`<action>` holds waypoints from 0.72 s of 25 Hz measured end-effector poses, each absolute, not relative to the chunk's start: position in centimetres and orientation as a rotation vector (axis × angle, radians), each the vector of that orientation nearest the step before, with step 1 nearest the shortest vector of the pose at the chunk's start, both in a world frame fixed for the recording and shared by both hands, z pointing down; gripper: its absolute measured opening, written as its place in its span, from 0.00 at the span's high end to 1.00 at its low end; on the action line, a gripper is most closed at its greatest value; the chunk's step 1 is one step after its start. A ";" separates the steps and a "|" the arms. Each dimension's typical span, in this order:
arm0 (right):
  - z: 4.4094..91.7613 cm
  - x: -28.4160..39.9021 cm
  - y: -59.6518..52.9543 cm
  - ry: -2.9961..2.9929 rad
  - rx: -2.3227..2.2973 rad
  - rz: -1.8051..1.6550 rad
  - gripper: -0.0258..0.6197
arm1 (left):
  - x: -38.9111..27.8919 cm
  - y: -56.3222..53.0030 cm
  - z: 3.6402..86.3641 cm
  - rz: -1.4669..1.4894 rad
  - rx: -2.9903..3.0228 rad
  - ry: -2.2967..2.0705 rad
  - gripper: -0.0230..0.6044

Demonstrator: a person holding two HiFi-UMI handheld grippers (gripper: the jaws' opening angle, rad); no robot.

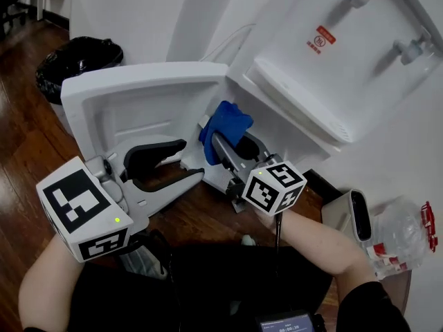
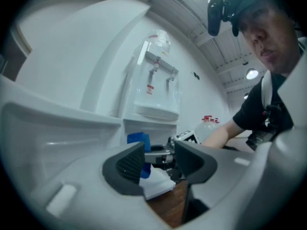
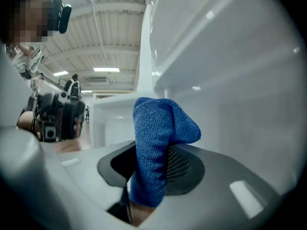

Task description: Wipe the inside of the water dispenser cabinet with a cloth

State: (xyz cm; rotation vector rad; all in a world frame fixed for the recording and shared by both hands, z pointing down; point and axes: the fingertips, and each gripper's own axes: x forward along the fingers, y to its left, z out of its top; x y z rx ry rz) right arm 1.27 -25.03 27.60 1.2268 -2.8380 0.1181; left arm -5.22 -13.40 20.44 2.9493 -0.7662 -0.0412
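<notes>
Cloth (image 3: 156,143): blue, folded, clenched between the jaws of the right gripper (image 1: 223,146). Its top stands above the pads and its lower end is cut off by the gripper body. The head view places it at the mouth of the cabinet (image 1: 257,144), beside the open door (image 1: 138,95).
Cabinet interior: mostly hidden behind cloth and gripper; contact with a wall cannot be told.
Left gripper (image 1: 166,163): jaws apart, nothing between them, near the door's inner face.
Water dispenser (image 1: 325,81): its taps show in the head and left gripper views only.
Black bin bag (image 1: 79,57): head view only.
</notes>
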 end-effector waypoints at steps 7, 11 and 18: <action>23.1 1.7 -28.5 -2.864 1.391 0.007 0.75 | -5.2 -13.3 20.6 -0.050 2.933 -0.776 0.66; 26.9 1.8 -29.1 -2.819 1.391 0.070 0.75 | -5.6 -13.6 20.1 -0.060 2.937 -0.781 0.66; 41.7 1.4 -29.5 -2.550 1.292 0.084 0.75 | -5.7 -14.3 20.8 -0.056 2.896 -0.808 0.67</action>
